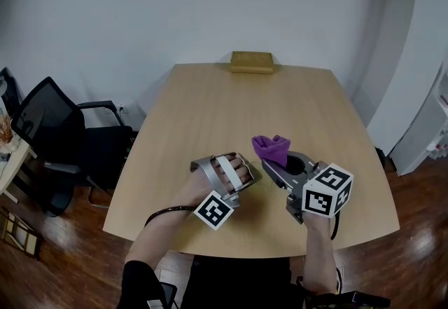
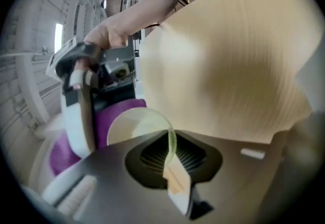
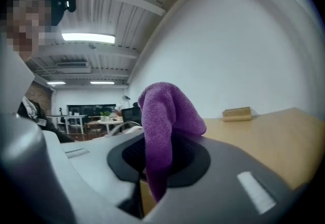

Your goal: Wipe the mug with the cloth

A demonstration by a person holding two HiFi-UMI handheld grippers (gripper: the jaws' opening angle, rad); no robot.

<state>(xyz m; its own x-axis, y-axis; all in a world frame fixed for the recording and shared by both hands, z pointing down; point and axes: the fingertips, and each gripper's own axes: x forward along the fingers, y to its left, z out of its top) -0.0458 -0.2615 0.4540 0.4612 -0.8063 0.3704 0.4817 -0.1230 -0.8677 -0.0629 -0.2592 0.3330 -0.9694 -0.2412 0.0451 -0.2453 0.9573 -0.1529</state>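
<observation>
One tan box well beyond cloth, black chair beside table

Before me, a wooden table bears a tan box at its far edge; a black office chair stands to my left.

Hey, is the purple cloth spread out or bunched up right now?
Bunched up: the cloth stands as a folded wad, pinched between the right jaws.
</observation>
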